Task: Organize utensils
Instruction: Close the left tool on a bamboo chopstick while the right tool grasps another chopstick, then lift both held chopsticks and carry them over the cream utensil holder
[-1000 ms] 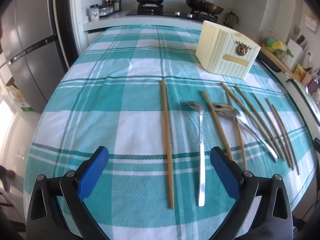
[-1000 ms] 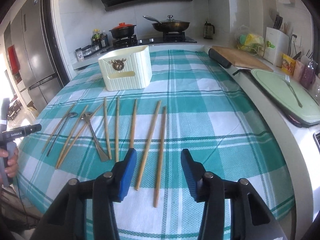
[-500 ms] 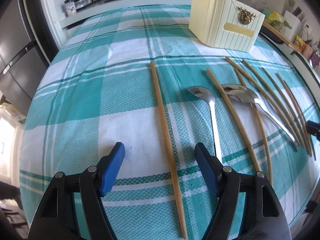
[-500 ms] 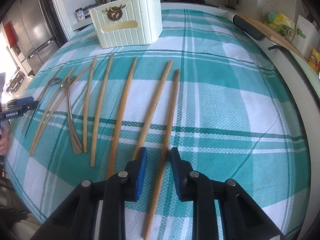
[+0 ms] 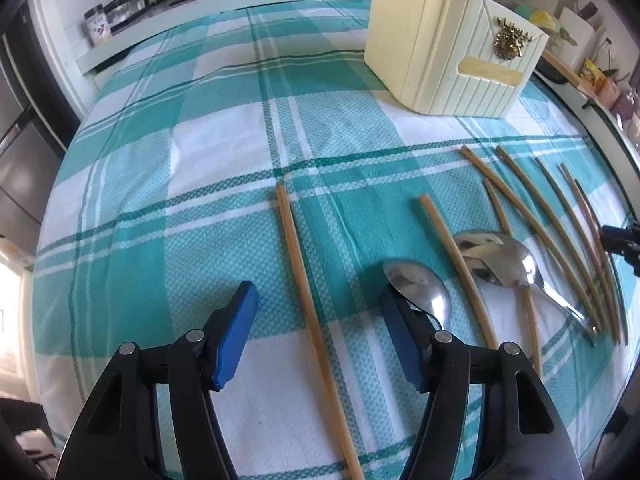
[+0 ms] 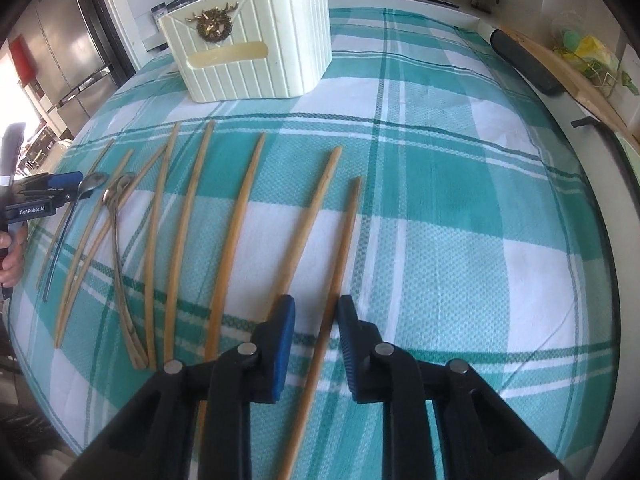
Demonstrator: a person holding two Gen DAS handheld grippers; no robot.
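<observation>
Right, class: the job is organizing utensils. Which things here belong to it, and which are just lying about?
Part of the job:
- bamboo chopsticks on the cloth
- metal spoons
- cream holder box

Just lying about:
- checked tablecloth
- spice jars on the counter
- cutting board

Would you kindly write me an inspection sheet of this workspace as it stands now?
Surface: teal checked cloth covers the table.
Job's things: chopsticks lie in a loose row; two spoons among them; cream holder stands behind, upright.
Clutter: nothing seen on the cloth.
Tongs: left tongs have just been closing, open astride the leftmost chopstick; right tongs have just been closing, a narrow gap astride the rightmost chopstick, pads not yet pressing.
Cables: nothing seen.
Surroundings: stove, fridge, cutting board beside the table.
</observation>
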